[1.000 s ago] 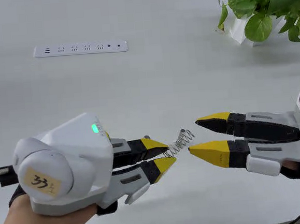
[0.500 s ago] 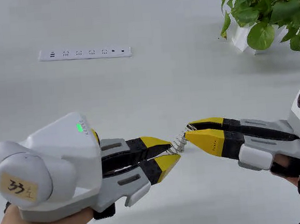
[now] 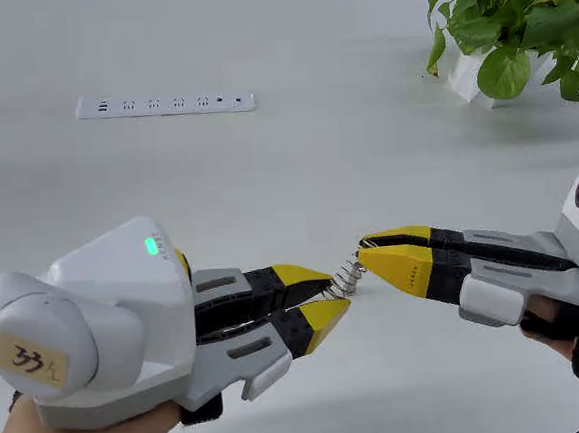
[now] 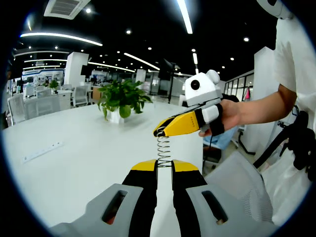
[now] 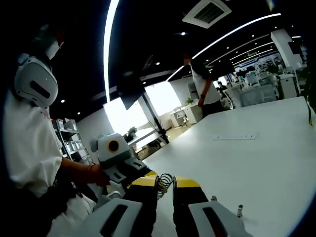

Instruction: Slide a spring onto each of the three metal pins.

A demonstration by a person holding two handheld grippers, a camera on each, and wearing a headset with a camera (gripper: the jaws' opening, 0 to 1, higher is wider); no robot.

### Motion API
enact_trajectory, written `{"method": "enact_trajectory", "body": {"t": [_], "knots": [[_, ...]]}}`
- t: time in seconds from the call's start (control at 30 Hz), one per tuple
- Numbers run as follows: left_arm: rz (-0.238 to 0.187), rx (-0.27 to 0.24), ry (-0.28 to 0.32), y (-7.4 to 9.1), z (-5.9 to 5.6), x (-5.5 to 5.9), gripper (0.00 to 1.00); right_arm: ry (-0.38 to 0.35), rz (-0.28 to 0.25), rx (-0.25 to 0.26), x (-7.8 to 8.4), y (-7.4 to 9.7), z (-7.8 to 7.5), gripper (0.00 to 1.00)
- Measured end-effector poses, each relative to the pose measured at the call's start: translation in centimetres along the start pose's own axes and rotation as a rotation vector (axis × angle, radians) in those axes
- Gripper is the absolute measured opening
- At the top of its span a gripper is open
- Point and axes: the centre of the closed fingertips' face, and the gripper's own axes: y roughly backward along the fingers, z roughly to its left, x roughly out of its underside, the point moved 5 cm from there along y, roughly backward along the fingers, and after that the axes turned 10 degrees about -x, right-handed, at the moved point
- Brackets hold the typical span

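A small metal spring (image 3: 348, 273) hangs in the air between the two grippers. In the head view my left gripper (image 3: 323, 300) comes in from the lower left, shut on the spring's near end. My right gripper (image 3: 366, 252) reaches in from the right, its yellow jaws shut on the other end. The left gripper view shows the spring (image 4: 163, 148) rising from my left gripper (image 4: 164, 165) up into the right gripper (image 4: 163, 132). In the right gripper view the spring (image 5: 165, 180) sits between the tips of my right gripper (image 5: 165, 182). Two short metal pins (image 5: 213, 198) stand on the table there.
A white power strip (image 3: 165, 105) lies on the white table (image 3: 296, 166) at the back left. A green plant in a white pot (image 3: 509, 14) stands at the back right. A person (image 5: 205, 86) stands far off in the right gripper view.
My right gripper, open a second ago, has moved left and shut on the spring's free end. My left gripper has kept hold of the spring.
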Motion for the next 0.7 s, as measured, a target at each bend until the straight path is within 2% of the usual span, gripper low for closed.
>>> {"method": "enact_trajectory", "body": {"t": [0.5, 0.7], "knots": [[0.011, 0.022, 0.017, -0.1, -0.4, 0.3, 0.06, 0.072, 0.067, -0.024, -0.2, -0.6, 0.9, 0.07], [0.013, 0.032, 0.024, -0.1, -0.6, 0.4, 0.07, 0.118, 0.109, -0.034, -0.3, -1.1, 1.3, 0.07]]}}
